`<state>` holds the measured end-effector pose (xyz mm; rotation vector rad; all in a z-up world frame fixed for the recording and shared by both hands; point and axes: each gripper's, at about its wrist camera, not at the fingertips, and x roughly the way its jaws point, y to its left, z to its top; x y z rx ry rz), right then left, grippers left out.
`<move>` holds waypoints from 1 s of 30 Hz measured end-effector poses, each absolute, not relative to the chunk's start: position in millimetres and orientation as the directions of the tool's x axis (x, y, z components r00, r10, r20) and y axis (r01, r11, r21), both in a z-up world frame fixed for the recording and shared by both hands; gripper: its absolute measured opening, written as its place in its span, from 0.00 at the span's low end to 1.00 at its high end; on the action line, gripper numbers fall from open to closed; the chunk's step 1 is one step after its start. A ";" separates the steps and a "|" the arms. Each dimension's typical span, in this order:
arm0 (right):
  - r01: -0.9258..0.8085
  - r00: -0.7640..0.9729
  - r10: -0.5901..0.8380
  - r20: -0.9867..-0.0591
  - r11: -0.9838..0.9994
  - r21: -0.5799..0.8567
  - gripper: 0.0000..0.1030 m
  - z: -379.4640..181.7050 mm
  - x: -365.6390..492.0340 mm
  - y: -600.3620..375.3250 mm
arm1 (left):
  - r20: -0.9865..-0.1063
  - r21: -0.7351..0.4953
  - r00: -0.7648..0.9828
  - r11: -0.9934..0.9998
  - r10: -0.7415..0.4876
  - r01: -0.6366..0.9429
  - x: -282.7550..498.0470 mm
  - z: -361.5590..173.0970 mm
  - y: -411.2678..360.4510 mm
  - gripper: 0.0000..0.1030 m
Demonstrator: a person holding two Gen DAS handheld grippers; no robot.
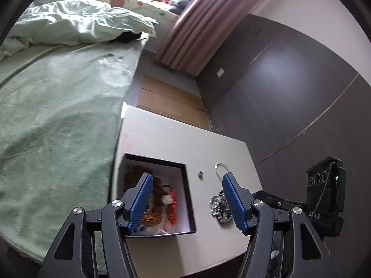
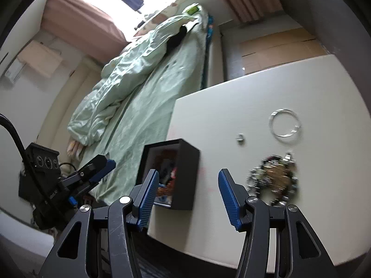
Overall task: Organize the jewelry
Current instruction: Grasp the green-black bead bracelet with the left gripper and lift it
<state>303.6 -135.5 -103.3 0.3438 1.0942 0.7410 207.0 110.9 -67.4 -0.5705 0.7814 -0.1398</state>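
A black box (image 1: pixel 189 192) with a white inside stands on the white table (image 1: pixel 176 139); brown bead strings and a red tassel lie in it. It also shows in the right wrist view (image 2: pixel 186 178). A beaded bracelet pile (image 1: pixel 220 206) (image 2: pixel 273 180), a silver bangle (image 1: pixel 221 169) (image 2: pixel 284 122) and a small silver ring (image 1: pixel 200 174) (image 2: pixel 240 137) lie on the table right of the box. My left gripper (image 1: pixel 187 180) is open and empty above the box's right wall. My right gripper (image 2: pixel 189 177) is open and empty, low at the table's near edge by the box.
A bed with a green blanket (image 1: pixel 58 115) runs along the table's left side. A dark wall (image 1: pixel 289 92) and pink curtain (image 1: pixel 194 32) are at the right and back. Wooden floor (image 1: pixel 169 102) lies beyond the table. The left gripper's body (image 2: pixel 46 180) shows at the left.
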 end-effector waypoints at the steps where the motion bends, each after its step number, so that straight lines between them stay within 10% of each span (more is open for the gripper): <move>1: -0.362 0.263 0.687 -0.677 0.721 0.591 0.52 -103.8 303.1 -141.4 | -0.625 -0.533 0.707 0.842 -0.330 -0.078 208.5 -67.4 106.5 0.62; 13: -0.252 0.334 0.632 -0.699 0.774 0.580 0.52 -118.5 299.1 -205.3 | -0.645 -0.498 0.655 0.867 -0.393 0.030 230.5 -71.1 49.9 0.61; 21: -0.176 0.368 0.609 -0.703 0.788 0.590 0.52 -133.8 294.6 -238.6 | -0.727 -0.465 0.532 0.882 -0.434 0.083 256.0 -90.8 6.2 0.29; 30: -0.115 0.386 0.600 -0.701 0.785 0.608 0.52 -154.2 290.2 -270.8 | -0.793 -0.431 0.436 0.898 -0.426 0.092 278.8 -120.8 -27.6 0.24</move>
